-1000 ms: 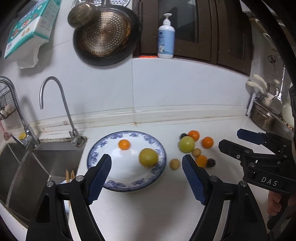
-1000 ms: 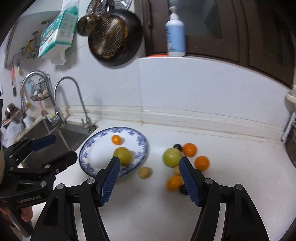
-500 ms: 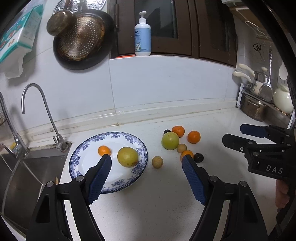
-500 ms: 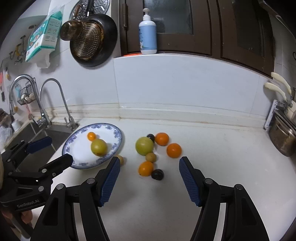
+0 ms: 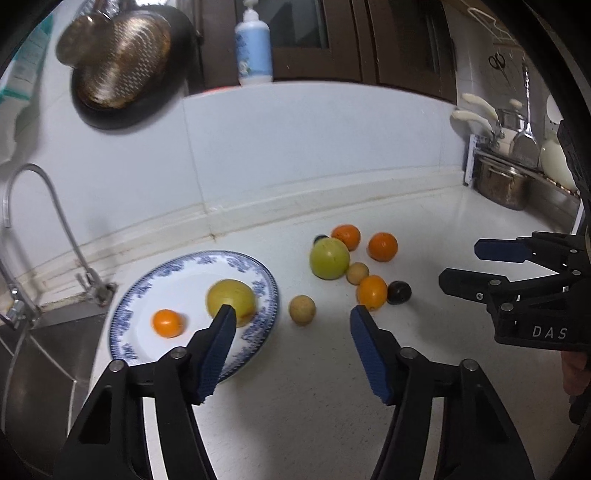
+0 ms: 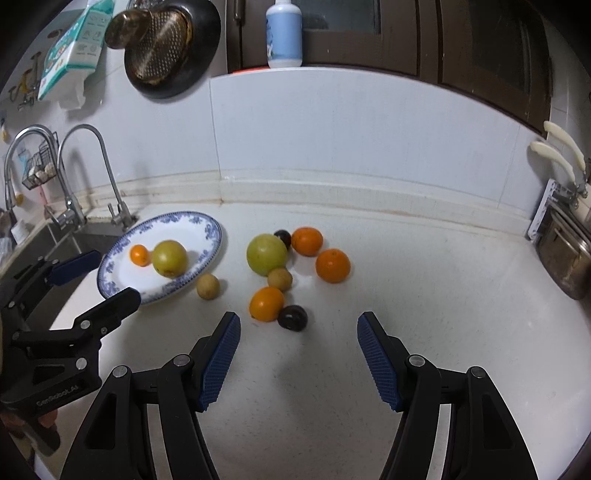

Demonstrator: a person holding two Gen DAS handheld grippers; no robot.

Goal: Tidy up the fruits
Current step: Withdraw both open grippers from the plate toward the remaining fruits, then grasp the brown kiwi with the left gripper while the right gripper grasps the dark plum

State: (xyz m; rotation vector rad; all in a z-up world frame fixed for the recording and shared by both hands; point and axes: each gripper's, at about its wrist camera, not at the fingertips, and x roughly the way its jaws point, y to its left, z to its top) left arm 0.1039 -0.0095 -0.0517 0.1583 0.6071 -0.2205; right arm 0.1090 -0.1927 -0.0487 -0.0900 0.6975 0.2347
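A blue-patterned plate (image 5: 125, 325) (image 6: 210, 229) holds a yellow-green fruit (image 5: 231, 299) (image 6: 170, 257) and a small orange (image 5: 168, 323) (image 6: 139, 254). To its right on the white counter lie a tan fruit (image 5: 302, 310) (image 6: 208, 286), a green fruit (image 5: 329, 257) (image 6: 266, 254), three oranges, another tan fruit and two dark plums. My left gripper (image 5: 290, 310) (image 6: 109, 277) hovers by the plate's near edge, its jaws closing with nothing between them. My right gripper (image 6: 298, 317) (image 5: 461, 263) stands open just short of the nearest dark plum (image 6: 293, 317) (image 5: 399, 292).
A sink (image 5: 37, 350) with a curved faucet (image 5: 55, 206) (image 6: 99, 155) lies left of the plate. A steel pot (image 5: 502, 184) (image 6: 561, 258) stands at the counter's right end. A pan (image 6: 166, 48) hangs on the wall and a bottle (image 6: 284, 33) sits on the ledge.
Both grippers have sunk toward the counter and the fruit looks nearer. The left jaws stand narrower than before. No fruit has moved.
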